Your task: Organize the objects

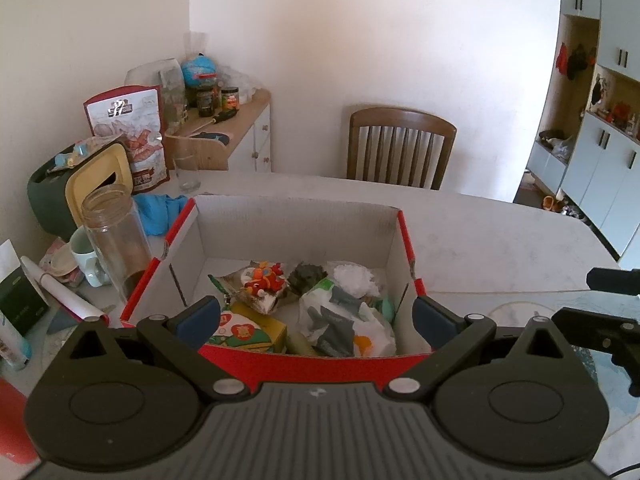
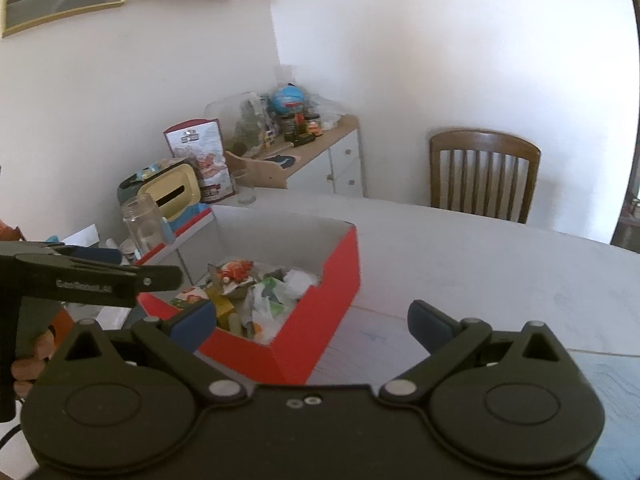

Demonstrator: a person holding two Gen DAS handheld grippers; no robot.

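Currently two wide-spread grippers, left gripper and right gripper, face one box.

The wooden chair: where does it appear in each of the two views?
Left wrist view: the wooden chair stands upper centre, behind the table's far edge.
Right wrist view: the wooden chair stands at upper right, behind the table.
Shared landmark: the red box of packets in front of it.

1. The box sits on the counter, holding packets and a toy.
2. A jar stands just left of the box.
3. A chair stands behind the counter.
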